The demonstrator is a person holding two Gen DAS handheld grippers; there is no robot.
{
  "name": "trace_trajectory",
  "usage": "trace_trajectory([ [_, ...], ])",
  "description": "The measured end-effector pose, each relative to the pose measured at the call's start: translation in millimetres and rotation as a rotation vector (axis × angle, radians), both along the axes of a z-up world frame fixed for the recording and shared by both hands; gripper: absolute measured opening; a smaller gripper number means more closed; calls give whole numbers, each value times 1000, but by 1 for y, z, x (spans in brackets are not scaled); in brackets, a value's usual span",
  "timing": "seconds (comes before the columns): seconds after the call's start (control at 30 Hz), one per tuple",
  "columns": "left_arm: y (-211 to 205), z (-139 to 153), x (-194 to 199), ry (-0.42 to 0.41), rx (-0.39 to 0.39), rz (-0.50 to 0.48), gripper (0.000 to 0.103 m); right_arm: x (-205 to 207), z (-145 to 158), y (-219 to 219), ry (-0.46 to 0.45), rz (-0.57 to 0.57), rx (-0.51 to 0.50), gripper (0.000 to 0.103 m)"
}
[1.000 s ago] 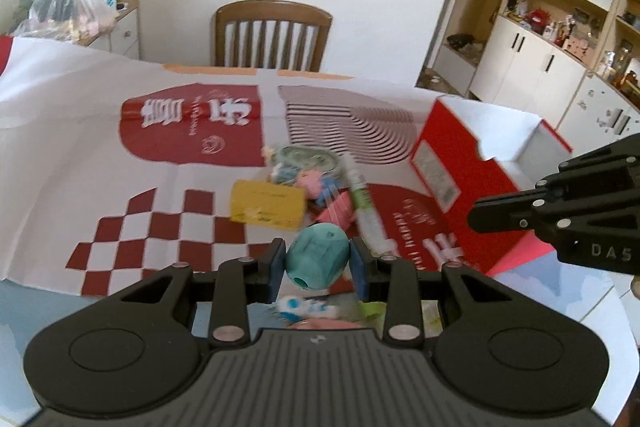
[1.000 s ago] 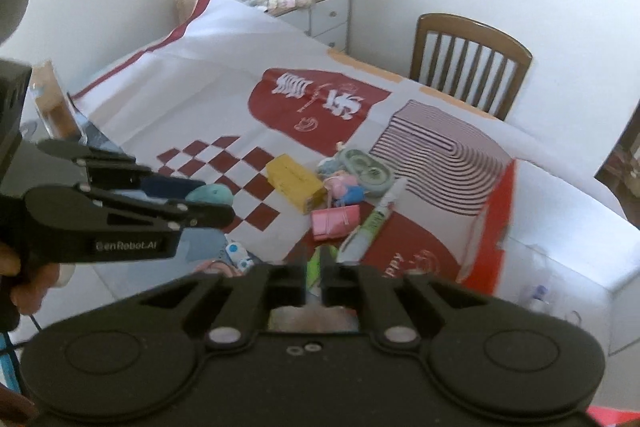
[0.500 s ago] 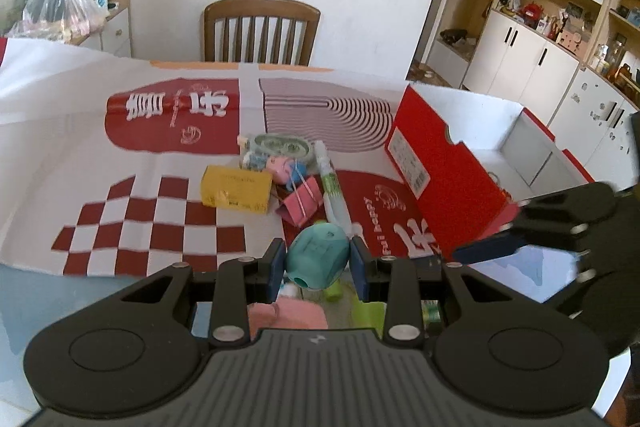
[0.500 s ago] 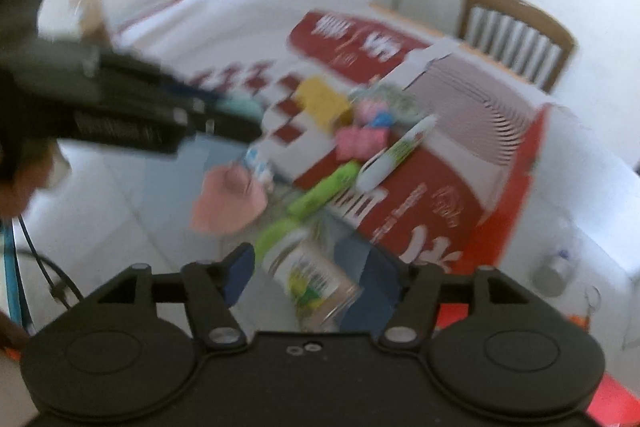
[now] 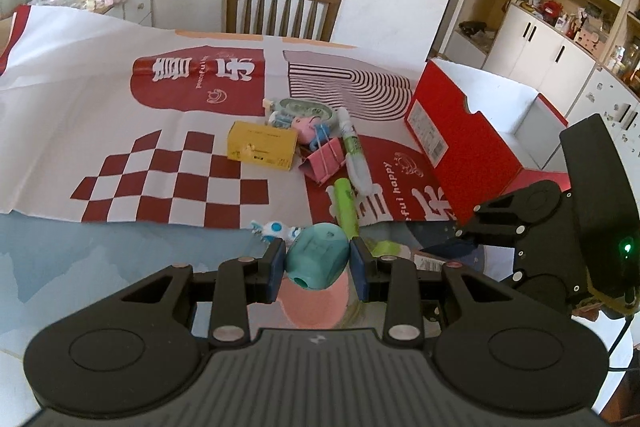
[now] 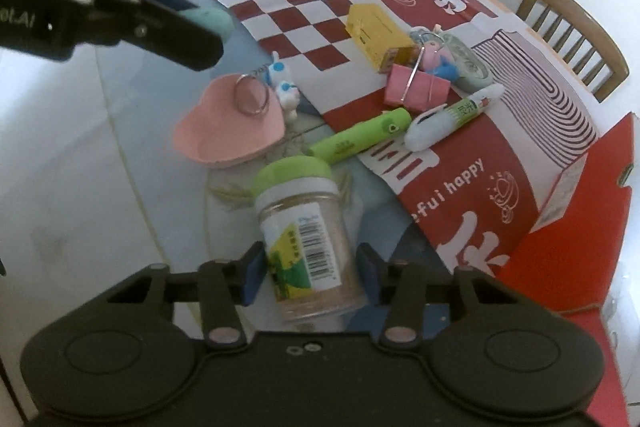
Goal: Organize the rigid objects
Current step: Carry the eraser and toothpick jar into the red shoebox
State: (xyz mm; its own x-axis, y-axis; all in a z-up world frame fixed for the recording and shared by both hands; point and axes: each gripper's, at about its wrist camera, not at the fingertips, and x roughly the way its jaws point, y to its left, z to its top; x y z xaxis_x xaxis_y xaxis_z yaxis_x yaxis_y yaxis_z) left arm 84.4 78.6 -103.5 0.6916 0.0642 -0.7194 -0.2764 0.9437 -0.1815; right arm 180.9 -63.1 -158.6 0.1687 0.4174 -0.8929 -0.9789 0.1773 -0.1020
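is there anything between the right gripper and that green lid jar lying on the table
Nothing visible. The clear plastic jar with the green lid already lies between the right gripper's closing jaws; small gaps show at both pads.

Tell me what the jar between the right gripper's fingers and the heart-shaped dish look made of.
Jar: clear plastic, or possibly glass, since the tan contents show through the wall; glossy printed paper label with barcode; smooth green plastic-looking cap. Heart-shaped dish: matte pink, evenly coloured with soft rounded edges, probably plastic or silicone, though glazed ceramic cannot be ruled out.
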Motion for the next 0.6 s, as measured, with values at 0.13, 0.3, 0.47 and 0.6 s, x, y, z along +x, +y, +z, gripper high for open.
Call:
trace_trajectory([
  [0.13,0,0,-2,3,-3,3,33,-2,4,-5,36,-51,28,45],
  [0.3,-5,4,0,-2,1,-8,33,-1,23,-21,81,-176,96,41],
  [0.47,-14,15,9,-24,3,-31,33,0,50,-43,69,-261,173,41],
  [0.6,-29,30,24,-52,15,-71,33,6,75,-62,44,-321,231,41],
])
